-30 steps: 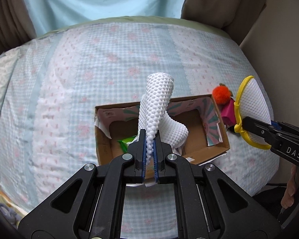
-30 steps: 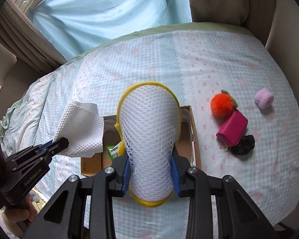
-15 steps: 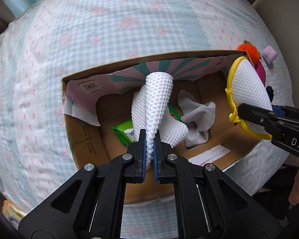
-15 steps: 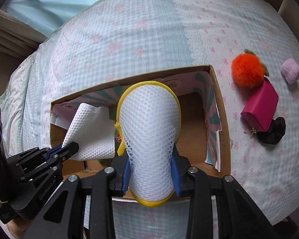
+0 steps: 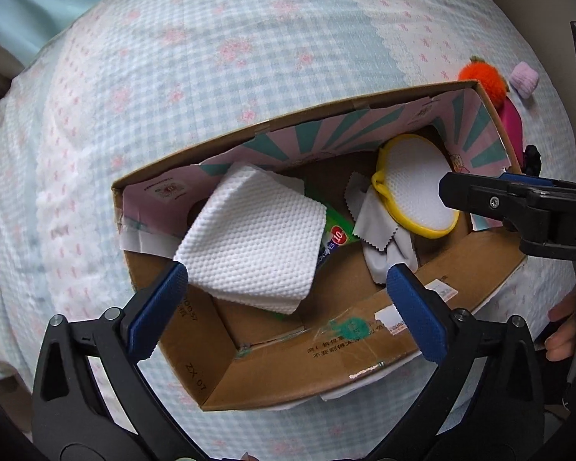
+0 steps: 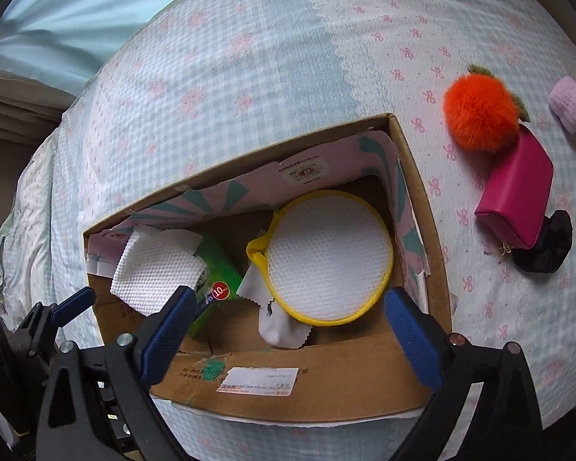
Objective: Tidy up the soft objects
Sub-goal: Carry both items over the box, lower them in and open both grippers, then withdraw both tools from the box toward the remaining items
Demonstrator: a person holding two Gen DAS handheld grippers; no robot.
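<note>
Dropped waffle cloth (image 5: 255,236), round mesh pad (image 6: 328,255), now in cardboard box (image 6: 418,207)

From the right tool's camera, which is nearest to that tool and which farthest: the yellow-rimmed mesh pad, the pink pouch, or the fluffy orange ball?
1. Yellow-rimmed mesh pad: in the cardboard box, just ahead of the right tool.
2. Pink pouch: on the bed, right of the box.
3. Fluffy orange ball: beyond the pouch, touching it.

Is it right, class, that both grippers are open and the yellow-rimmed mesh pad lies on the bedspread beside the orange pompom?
Not quite. Both grippers are open, but the yellow-rimmed mesh pad lies inside the cardboard box, not on the bedspread beside the orange pompom. The right wrist view shows it.
</note>
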